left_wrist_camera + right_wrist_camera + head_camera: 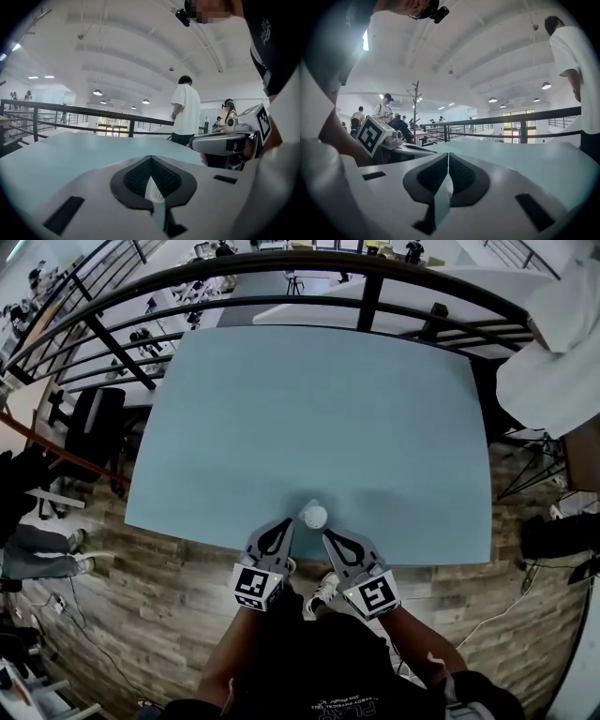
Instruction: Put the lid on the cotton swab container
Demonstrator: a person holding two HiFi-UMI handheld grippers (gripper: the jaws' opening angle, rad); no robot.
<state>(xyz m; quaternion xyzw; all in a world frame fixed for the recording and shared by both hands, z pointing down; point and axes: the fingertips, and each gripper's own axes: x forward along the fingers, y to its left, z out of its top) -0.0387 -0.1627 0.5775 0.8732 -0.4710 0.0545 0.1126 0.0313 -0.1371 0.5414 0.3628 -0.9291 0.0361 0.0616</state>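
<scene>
Jaws pressed together, left gripper (285, 523) and right gripper (329, 535) flank one white container (313, 515), apparently touching neither.

Pale blue table (309, 418) ahead of me. Black railing (370, 301) curves round its far edge. Wood-plank floor (159, 615) under near edge. Someone's legs in grey trousers (37, 554) stretched out on floor, my left. Person in white shirt (186, 112) stands by table's far right corner. Round ceiling lamps (97, 93) overhead. Branched pole stand (415, 105) far off, among distant people.

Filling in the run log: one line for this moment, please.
left gripper: shut | right gripper: shut | container: on table, front edge, just ahead of both grippers
</scene>
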